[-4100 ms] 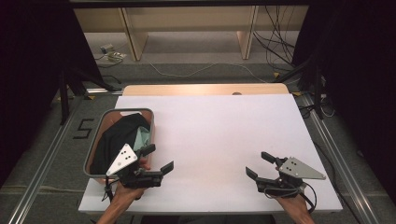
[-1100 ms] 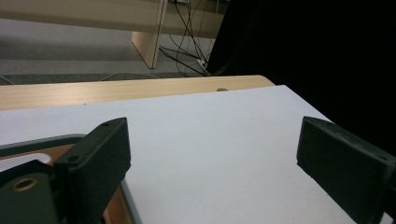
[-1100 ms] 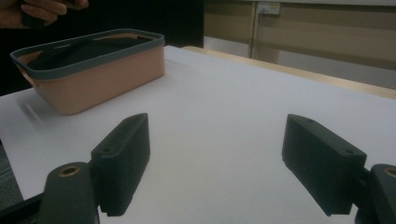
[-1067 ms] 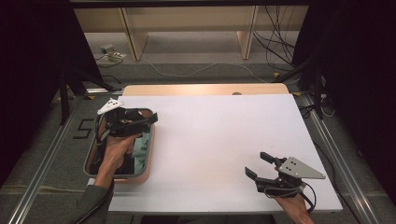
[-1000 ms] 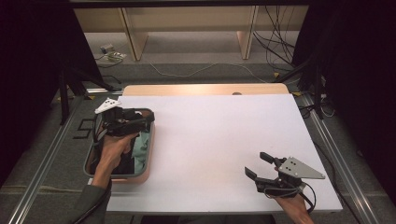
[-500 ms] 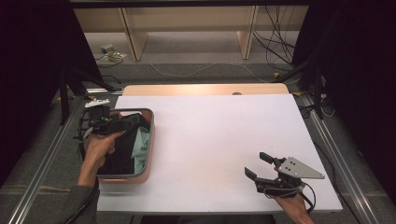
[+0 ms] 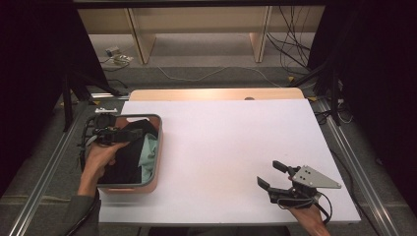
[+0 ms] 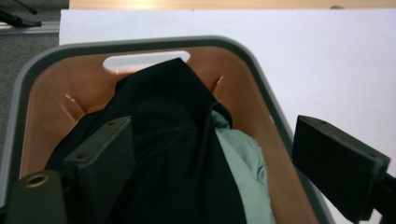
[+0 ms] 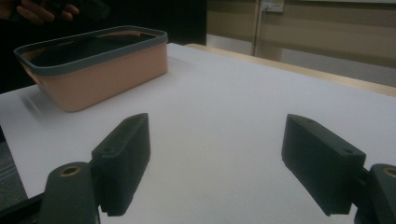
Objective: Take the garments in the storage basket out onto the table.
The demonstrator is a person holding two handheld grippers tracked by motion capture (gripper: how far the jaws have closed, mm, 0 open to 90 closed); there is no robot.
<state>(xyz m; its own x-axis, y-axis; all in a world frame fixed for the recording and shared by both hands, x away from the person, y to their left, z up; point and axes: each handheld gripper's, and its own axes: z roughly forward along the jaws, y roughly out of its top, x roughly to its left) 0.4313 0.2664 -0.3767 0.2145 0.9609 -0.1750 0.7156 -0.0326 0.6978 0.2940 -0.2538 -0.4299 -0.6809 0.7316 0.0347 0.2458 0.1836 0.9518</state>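
Left gripper wide open above black cloth in basket, table's 9 o'clock: lower, pinch one fold. Right gripper open, idle, 5 o'clock.

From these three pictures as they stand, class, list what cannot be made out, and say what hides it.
- Basket floor: left gripper view, covered by the black garment.
- Pale green cloth: mostly under the black garment and cut by the bottom edge; its kind is unclear.
- Basket contents: right gripper view, hidden by the near wall.
- Left hand-held gripper: high view, jaws merge with dark cloth.
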